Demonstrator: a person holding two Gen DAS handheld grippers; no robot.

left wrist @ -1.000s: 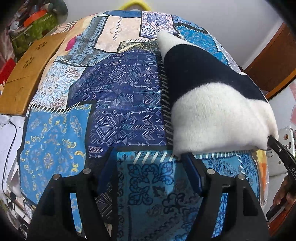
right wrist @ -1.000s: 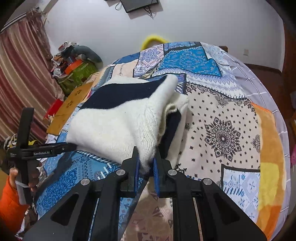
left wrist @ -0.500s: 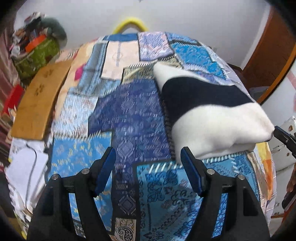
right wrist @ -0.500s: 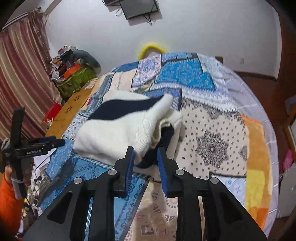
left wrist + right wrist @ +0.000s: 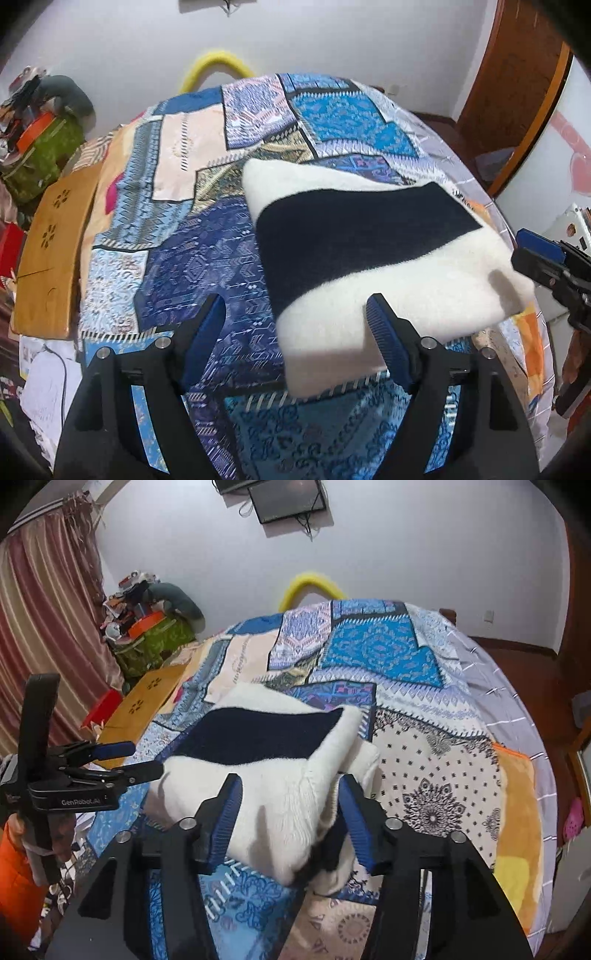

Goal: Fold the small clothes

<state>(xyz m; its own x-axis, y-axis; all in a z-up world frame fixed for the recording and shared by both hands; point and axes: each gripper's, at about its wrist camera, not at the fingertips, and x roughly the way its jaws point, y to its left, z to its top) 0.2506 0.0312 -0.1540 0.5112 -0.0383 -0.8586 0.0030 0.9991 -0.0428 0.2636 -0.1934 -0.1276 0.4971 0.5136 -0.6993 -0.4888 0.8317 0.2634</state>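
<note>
Our right gripper (image 5: pixel 290 821) has its jaws opening, the blue pads standing clear on either side of the near corner of the folded sweater (image 5: pixel 258 775). The knit lies between them, but neither pad presses it, so we judge this a release: the fold is set down and we are letting go so that the cloth lies as placed. Just ahead of these fingers the sweater rests in a thick bundle, its white band nearest us, the navy band beyond, and loose inner layers showing at the open edge to our right.

Our left gripper (image 5: pixel 295 332) stands wide and is opening too. Nothing is pinched; through the gap we see the sweater's near white corner and the patchwork bedspread (image 5: pixel 177 273) beneath. It hangs above the cloth rather than on it, probably to keep clear of the finished fold. From this side the sweater lies ahead and to the right, and the other tool's tip pokes in at the far right edge.

Further out, a wooden board (image 5: pixel 51 251) lies left of the bedspread, beside a cluttered heap against the wall. The bundle looks folded; whether another fold is wanted we cannot say.
</note>
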